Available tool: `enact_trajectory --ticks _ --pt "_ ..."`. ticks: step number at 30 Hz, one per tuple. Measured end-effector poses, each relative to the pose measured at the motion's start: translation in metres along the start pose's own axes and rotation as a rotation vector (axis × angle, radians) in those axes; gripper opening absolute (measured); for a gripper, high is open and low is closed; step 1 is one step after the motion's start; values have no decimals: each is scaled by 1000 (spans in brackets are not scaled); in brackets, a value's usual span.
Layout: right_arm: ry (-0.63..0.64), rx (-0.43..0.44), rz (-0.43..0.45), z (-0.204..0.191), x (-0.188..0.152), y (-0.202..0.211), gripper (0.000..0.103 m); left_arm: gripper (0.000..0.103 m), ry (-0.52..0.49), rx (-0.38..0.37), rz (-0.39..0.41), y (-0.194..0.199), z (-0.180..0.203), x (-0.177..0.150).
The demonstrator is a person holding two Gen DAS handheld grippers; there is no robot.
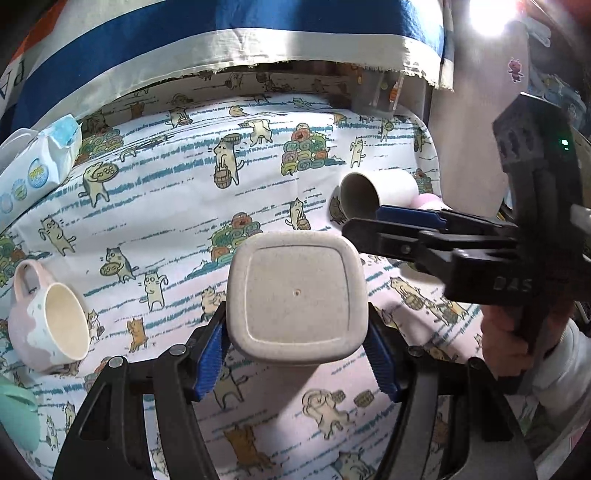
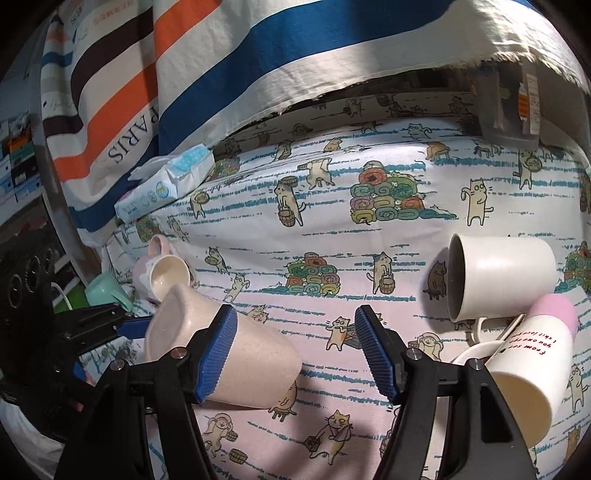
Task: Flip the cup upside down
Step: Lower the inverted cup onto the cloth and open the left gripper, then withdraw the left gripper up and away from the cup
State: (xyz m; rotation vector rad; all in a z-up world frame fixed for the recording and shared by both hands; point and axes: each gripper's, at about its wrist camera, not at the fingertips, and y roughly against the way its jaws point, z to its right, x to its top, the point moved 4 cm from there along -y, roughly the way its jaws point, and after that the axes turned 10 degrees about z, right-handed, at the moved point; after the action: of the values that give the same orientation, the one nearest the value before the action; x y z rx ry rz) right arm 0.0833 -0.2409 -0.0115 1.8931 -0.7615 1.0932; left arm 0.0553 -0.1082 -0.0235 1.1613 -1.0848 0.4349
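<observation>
1. The left gripper [image 1: 297, 354] has its fingers [image 1: 210, 354] pinching the beige cup [image 1: 295, 295], held above the cat-print tabletop [image 1: 177, 206].
2. The cup's base faces the left camera; seen from the right, it lies roughly sideways, so I judge the flip about half done.
3. The right gripper [image 2: 295, 354] hovers nearby, fingers [image 2: 376, 354] spread, holding nothing.
4. Left to do: finish turning the cup rim-down and set it on the tabletop.

Glaring lamp [image 1: 487, 16] upper right, soft shadows below, fisheye-bent dark edges.

Speckled beige cup [image 1: 297, 301]; cat-patterned tablecloth [image 1: 177, 206]; blue-striped cloth [image 1: 184, 40].
</observation>
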Motion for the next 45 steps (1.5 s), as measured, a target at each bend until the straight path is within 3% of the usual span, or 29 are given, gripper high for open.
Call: enact_trajectory --ticks 22,23,25,28,36,45 --pt "-29 -17 56 6 7 10 69 66 31 25 50 -24 -7 7" --pt "-27 -19 56 5 7 10 69 68 31 32 58 -23 -7 7" --pt "-23 -23 57 5 7 10 69 86 16 53 79 -19 -6 6" --pt "-8 -39 63 5 6 10 70 97 -11 80 112 -9 -8 6" --pt "21 -64 101 2 10 15 82 98 29 156 169 22 -35 7" --pt "46 -106 124 3 10 17 88 102 52 212 354 72 -47 19"
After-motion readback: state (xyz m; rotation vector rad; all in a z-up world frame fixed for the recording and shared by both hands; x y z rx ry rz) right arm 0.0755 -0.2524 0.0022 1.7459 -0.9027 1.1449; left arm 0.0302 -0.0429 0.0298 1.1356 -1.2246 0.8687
